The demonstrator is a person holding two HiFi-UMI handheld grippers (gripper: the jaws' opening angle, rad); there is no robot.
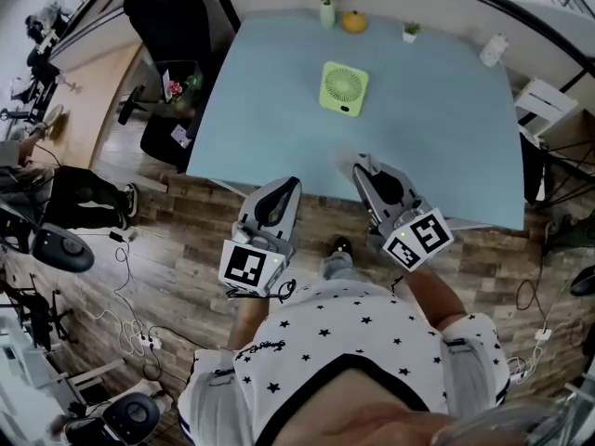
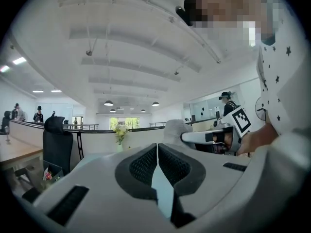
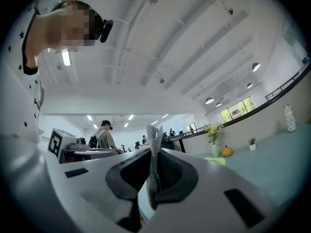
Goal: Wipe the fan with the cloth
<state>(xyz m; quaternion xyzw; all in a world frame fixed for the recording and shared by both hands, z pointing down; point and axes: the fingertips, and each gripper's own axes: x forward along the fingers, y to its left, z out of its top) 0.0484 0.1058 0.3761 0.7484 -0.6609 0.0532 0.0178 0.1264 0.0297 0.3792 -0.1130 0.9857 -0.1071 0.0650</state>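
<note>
**Grey cloth gripped, green fan waits at mid-table**

Nearest the camera, a person in a star-print shirt (image 1: pixel 353 333) stands at the near edge of a pale blue table (image 1: pixel 446 147) with a gripper in each hand. The left gripper (image 1: pixel 286 189) has its jaws pressed together with nothing between them. The right gripper (image 3: pixel 154 147) is clamped on a strip of grey cloth (image 3: pixel 153 135), which stands up limp and folded between the pads. Both grippers are held by the table's near edge, well apart from the fan (image 1: pixel 344 88).

The fan is small, square and green, and sits near the middle of the table with its round grille showing. It looks like light, stiff plastic that could slide or tip under a firm wipe. The free left gripper would best steady it by the outer frame, not the thin grille bars. The cloth looks soft and light and should drape over the fan's edges.

Along the far edge stand a vase (image 1: pixel 327 12) of yellow flowers, an orange ornament (image 1: pixel 354 21), a small potted plant (image 1: pixel 410 32) and a white bottle (image 1: pixel 493 51).

No brand, label or writing can be read anywhere. The only print is the black-and-white square markers (image 1: pixel 247 268) on the grippers' cubes.
</note>
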